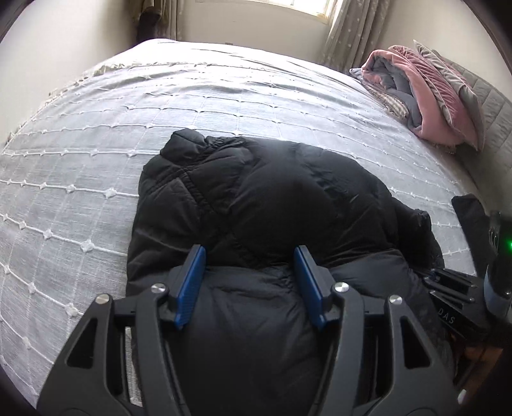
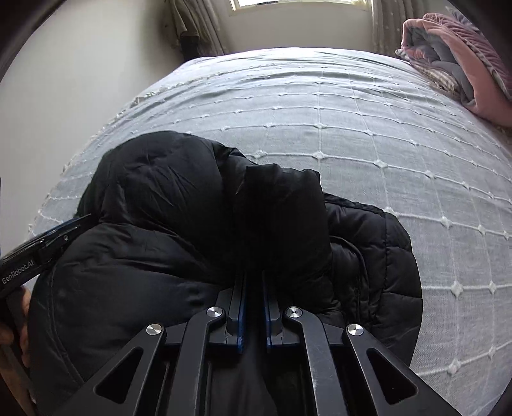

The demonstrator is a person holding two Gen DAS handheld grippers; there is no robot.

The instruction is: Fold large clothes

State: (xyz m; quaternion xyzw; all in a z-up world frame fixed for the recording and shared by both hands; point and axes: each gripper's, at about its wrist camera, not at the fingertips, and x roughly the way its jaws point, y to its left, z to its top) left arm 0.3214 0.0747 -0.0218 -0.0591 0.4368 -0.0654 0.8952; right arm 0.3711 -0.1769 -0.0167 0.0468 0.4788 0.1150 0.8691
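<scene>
A black puffer jacket (image 1: 256,192) lies bunched on the bed near its front edge, partly doubled over itself. My left gripper (image 1: 250,252) has its blue pads set wide apart, with a thick puffy fold of the jacket filling the gap between them. In the right wrist view the jacket (image 2: 160,198) is heaped to the left, its quilted lining showing on the right. There my right gripper (image 2: 254,278) is nearly closed, pinching a thin layer of the black fabric. The left gripper (image 2: 48,243) shows at the left edge, beside the jacket.
The bed (image 1: 96,160) has a grey cover with a white tufted grid, also seen from the right wrist (image 2: 384,144). A folded pink and grey blanket (image 1: 432,96) and pillows sit at the far right. Curtains (image 1: 352,28) flank a window behind the bed.
</scene>
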